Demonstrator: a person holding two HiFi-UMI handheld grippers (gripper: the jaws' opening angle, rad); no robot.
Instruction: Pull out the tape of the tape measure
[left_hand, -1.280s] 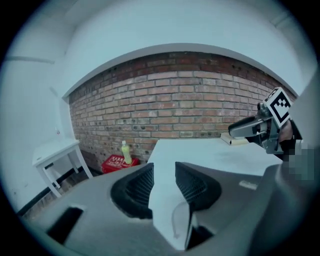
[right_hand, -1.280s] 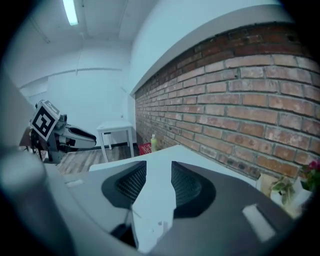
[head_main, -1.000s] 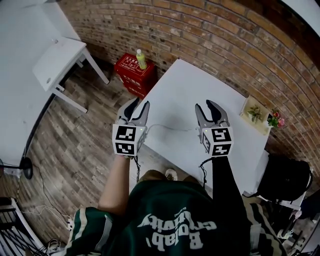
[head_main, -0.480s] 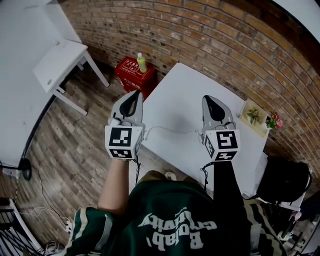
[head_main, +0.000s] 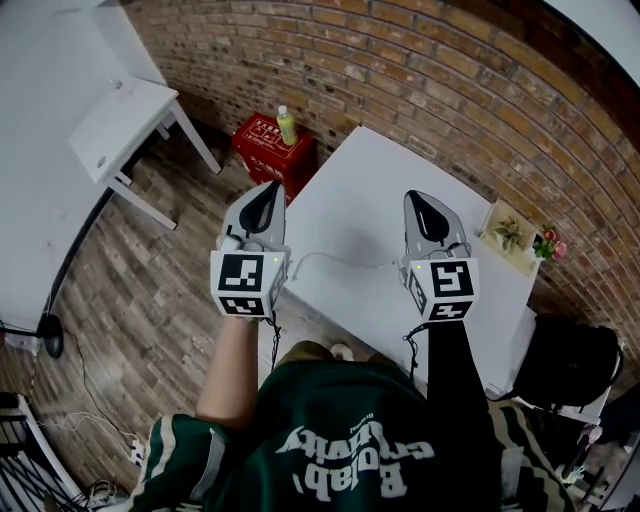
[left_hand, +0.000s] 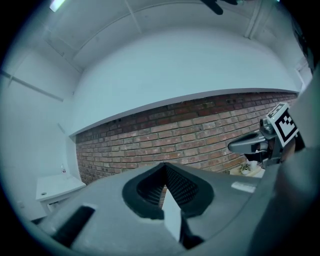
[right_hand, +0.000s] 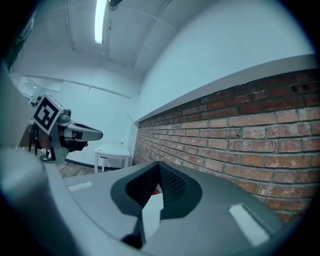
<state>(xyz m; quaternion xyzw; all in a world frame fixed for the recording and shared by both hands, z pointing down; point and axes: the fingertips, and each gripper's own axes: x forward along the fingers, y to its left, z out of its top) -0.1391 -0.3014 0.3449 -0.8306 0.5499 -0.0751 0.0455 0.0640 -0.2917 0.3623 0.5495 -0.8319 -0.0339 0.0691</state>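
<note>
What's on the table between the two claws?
Only a thin white cord on the white table, seen in the head view between the left claw and right claw.

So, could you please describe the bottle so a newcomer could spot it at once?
Look along the brick wall to the red box beyond the white table's far corner. The bottle stands upright on it: yellow-green, white-capped, the only thing there.

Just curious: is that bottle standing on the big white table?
No, the bottle stands on the red box beside the table.
</note>
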